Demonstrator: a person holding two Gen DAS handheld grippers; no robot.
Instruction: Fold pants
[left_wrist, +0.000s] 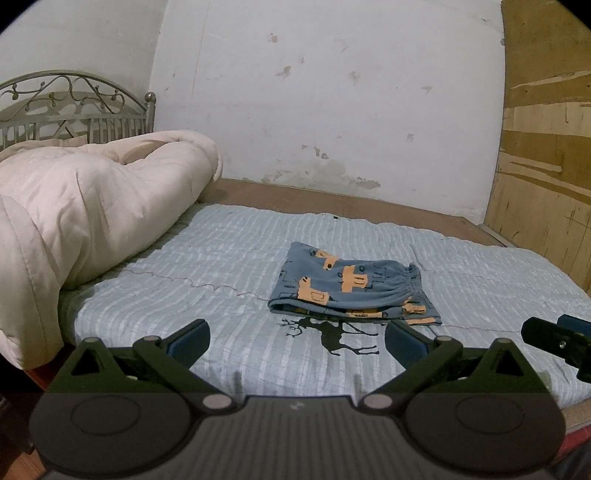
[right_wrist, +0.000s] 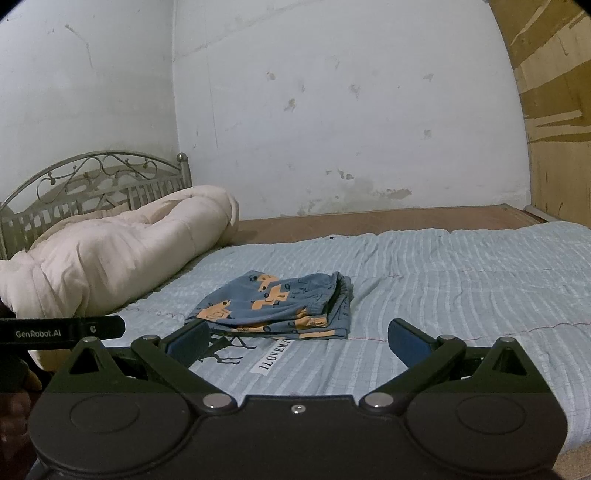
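Both grippers sat back from the work, empty. Left gripper (left_wrist: 297, 341): jaws wide apart, nothing between them, hovering over the near edge of the bed w/ the deer print showing in the gap. Right gripper (right_wrist: 297, 341): same, jaws spread wide, nothing held, also low over the near edge. From the left wrist cam the right unit's tip showed at far right, near the left one but apart.

Pants (left_wrist: 352, 290) (blue w/ orange print) lay as a compact stacked rectangle on the light blue striped quilt (left_wrist: 184, 266), roughly mid-bed, just beyond the deer print (left_wrist: 328, 334). Right cam showed the same bundle (right_wrist: 277, 306) w/ several layers visible at the near edge and the gathered elastic waistband on the right side. Near edge layers didn't line up perfectly; lowest one stuck out a bit toward the front right corner.

Judgement: fold looked basically done. Legs doubled over, stack flat, neither gripper touching cloth. Only thing maybe left = squaring that offset bottom layer, or pressing the stack flat. Can't tell from these views whether the far side is tidy, it's hidden behind the top layer.

Pale bunched comforter (left_wrist: 96, 206) sat at left by the metal headboard (left_wrist: 74, 107), well apart from the pants, not in the way.
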